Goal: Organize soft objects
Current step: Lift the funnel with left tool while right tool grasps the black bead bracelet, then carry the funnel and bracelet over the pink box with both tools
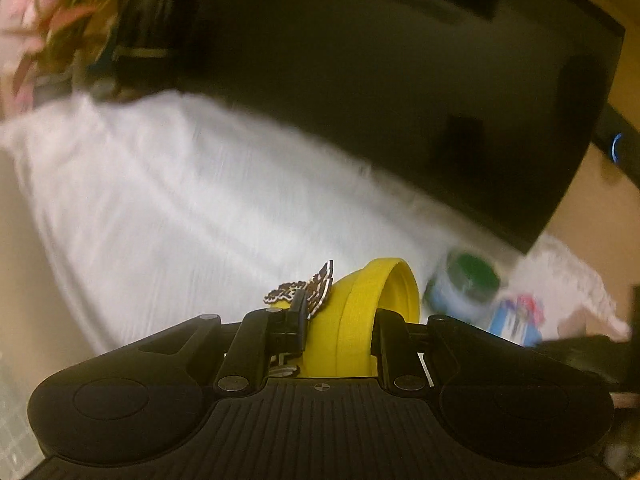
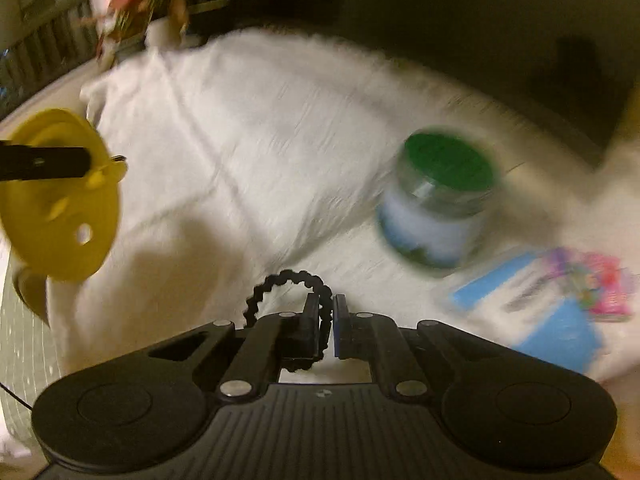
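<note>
My left gripper (image 1: 340,320) is shut on a round yellow holder (image 1: 360,312) with a brown patterned piece (image 1: 304,290) at its left finger, held above a white cloth (image 1: 180,200). The yellow holder also shows at the left of the right wrist view (image 2: 64,208), with the left gripper's finger (image 2: 44,162) across it. My right gripper (image 2: 327,320) is shut on a black spiral hair tie (image 2: 288,280), which loops up to the left of the fingers above the white cloth (image 2: 260,140).
A jar with a green lid (image 2: 440,200) stands on the cloth to the right; it also shows in the left wrist view (image 1: 464,284). A blue and pink packet (image 2: 552,304) lies beside it. A dark screen (image 1: 400,100) stands behind. A plant (image 2: 136,4) is at the back left.
</note>
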A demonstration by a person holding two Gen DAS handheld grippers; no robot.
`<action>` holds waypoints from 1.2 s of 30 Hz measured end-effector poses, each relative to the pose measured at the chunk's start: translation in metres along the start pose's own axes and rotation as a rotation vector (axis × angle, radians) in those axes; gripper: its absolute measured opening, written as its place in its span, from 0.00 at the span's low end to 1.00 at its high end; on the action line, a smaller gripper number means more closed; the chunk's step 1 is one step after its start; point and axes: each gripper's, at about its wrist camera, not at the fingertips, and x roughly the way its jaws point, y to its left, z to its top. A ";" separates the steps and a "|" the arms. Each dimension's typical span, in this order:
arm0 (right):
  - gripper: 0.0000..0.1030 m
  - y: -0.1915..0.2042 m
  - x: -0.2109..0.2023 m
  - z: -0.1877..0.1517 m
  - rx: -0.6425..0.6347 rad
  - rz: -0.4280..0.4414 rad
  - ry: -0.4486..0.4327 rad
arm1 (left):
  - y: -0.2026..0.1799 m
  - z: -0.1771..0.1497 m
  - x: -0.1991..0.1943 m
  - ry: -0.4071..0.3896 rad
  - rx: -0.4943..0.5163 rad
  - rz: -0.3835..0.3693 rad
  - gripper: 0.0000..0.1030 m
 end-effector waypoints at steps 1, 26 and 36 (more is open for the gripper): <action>0.06 -0.007 -0.013 0.004 0.016 -0.007 -0.026 | -0.005 0.009 0.004 -0.015 0.011 -0.007 0.18; 0.06 -0.197 -0.278 -0.059 0.380 -0.527 -0.426 | -0.288 0.034 0.082 0.051 0.377 -0.590 0.19; 0.06 -0.226 -0.298 -0.096 0.479 -0.598 -0.422 | -0.353 -0.007 0.076 0.140 0.487 -0.755 0.19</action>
